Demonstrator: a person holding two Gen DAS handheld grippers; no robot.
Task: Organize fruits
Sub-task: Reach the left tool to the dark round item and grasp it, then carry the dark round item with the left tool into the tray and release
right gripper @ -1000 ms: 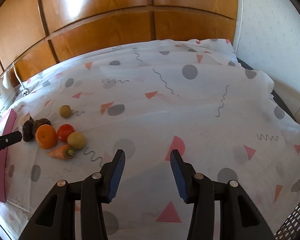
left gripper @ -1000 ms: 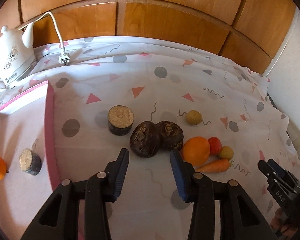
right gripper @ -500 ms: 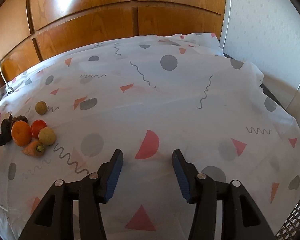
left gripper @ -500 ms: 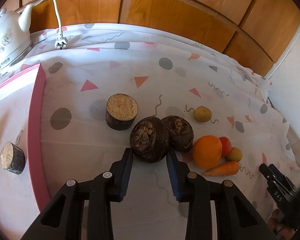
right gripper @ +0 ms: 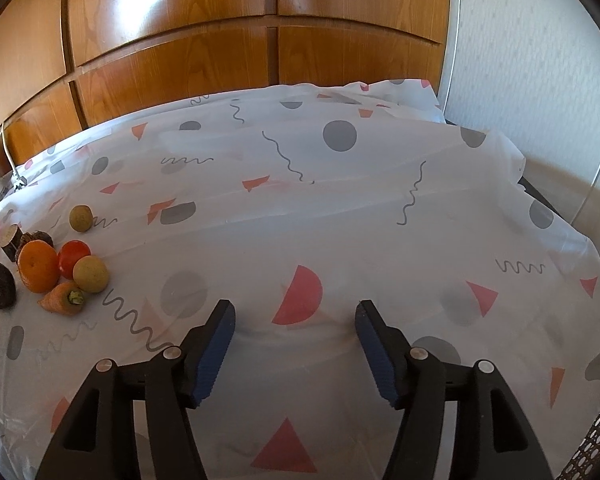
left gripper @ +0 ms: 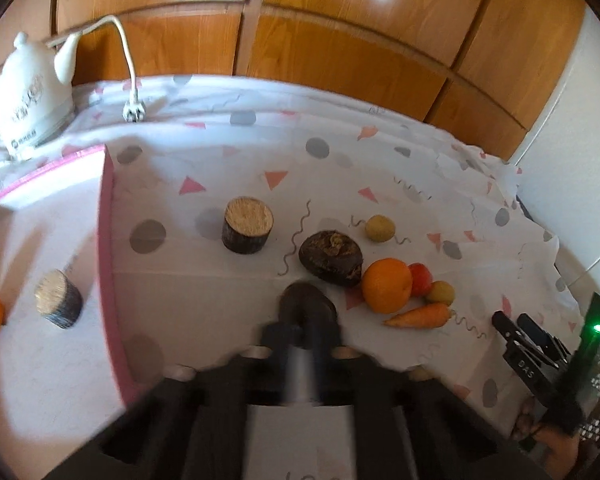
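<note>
Left gripper, blurred, clamped on a dark round fruit, held above the patterned cloth just beside a second dark fruit and the orange. Right gripper spread wide, holding nothing, over bare cloth. Pink tray to the left, holding a log-like piece.
</note>
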